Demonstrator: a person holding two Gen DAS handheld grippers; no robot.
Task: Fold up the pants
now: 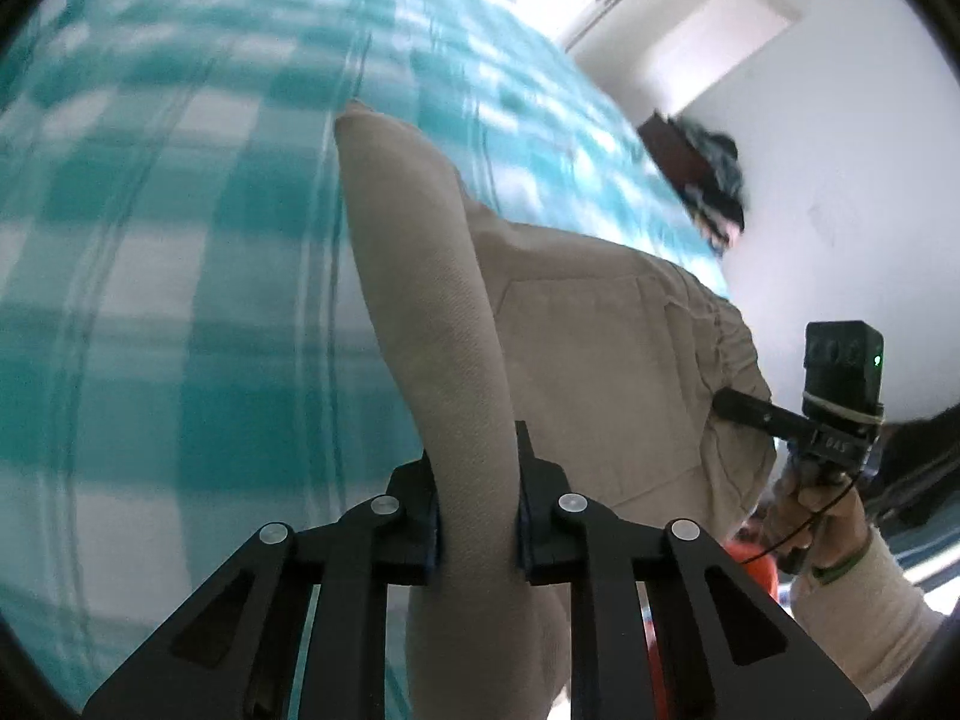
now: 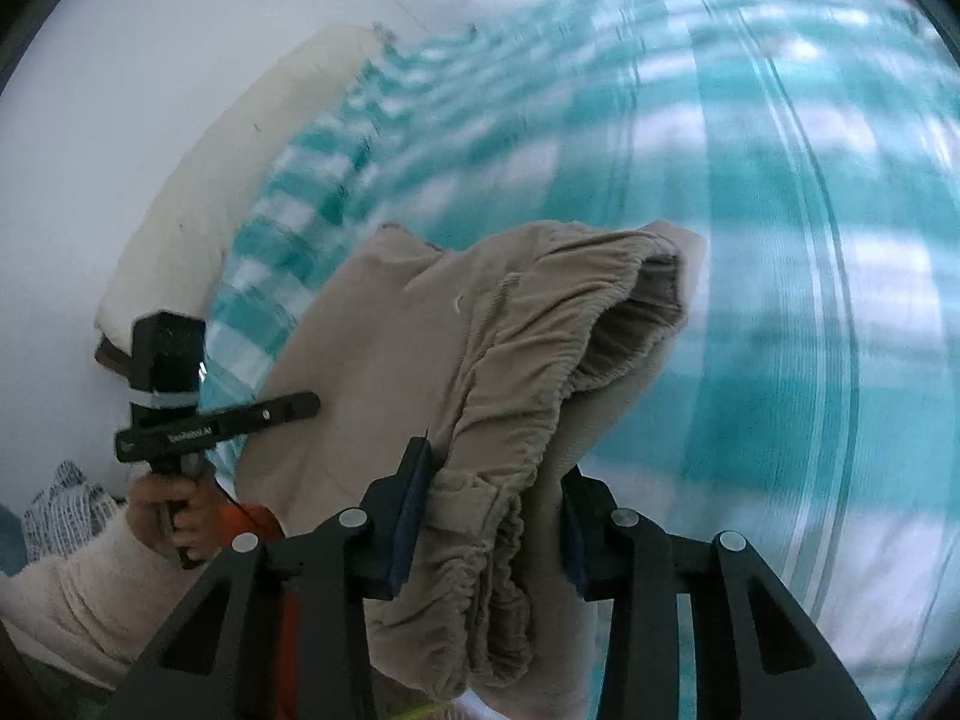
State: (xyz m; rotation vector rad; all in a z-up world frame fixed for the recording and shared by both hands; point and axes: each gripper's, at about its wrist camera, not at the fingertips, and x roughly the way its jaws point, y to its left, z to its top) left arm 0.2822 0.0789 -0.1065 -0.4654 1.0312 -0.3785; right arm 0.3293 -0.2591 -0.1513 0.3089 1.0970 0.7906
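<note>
Left gripper, clamped on a folded ridge of beige pants; right gripper, clamped on the gathered elastic waistband.

Both pairs of jaws are closed on cloth. The pants are held lifted above a teal-and-white checked bedsheet, one end trailing onto it. No finished fold is seen; the garment is bunched and draped, so the task is judged early, with laying flat, folding and smoothing left. A white pillow is noted at the wall.

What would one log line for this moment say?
left gripper: shut on pants | right gripper: shut on waistband | surface: checked sheet
</note>
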